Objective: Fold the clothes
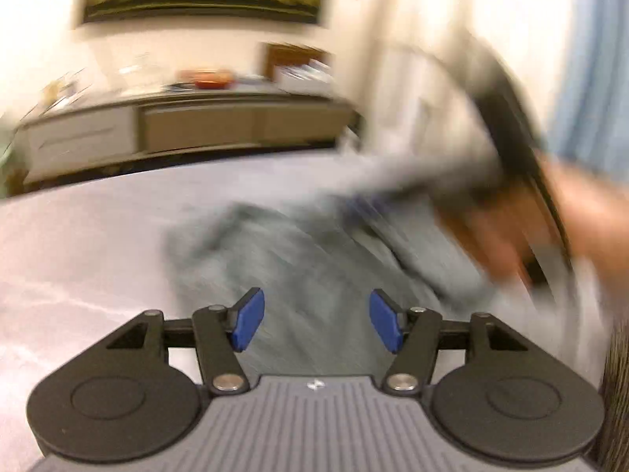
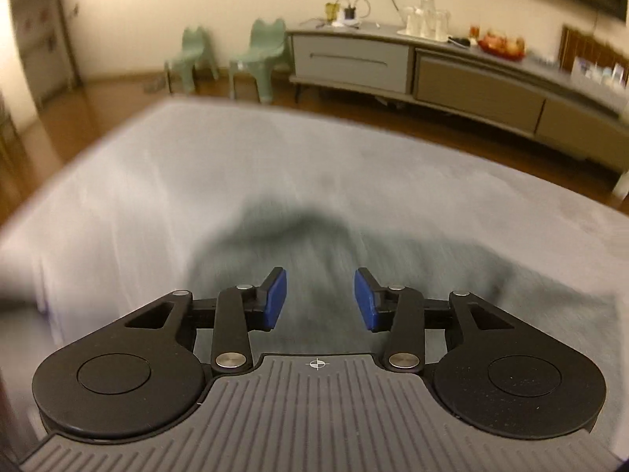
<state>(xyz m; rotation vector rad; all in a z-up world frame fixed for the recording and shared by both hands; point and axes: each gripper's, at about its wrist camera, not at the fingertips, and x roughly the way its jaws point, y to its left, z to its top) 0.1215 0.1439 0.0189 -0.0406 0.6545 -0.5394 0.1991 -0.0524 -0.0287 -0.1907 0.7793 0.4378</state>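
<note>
Evidently folding has barely begun: the rumpled grey-green fabric garment (image 2: 314,244) lies unfolded on the pale grey-covered table (image 2: 157,165), with the left gripper (image 1: 316,320) and right gripper (image 2: 320,299) both empty above it, jaws apart.

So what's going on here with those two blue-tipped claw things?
A person holds a clamp tool in each hand to fold clothes. A crumpled grey-green fabric garment lies on a pale grey cloth-covered surface. The left gripper and the right gripper both hover over the garment with jaws open, gripping nothing. Both views are blurred, so the tools seem to be in motion. No fold is visible yet.
</note>
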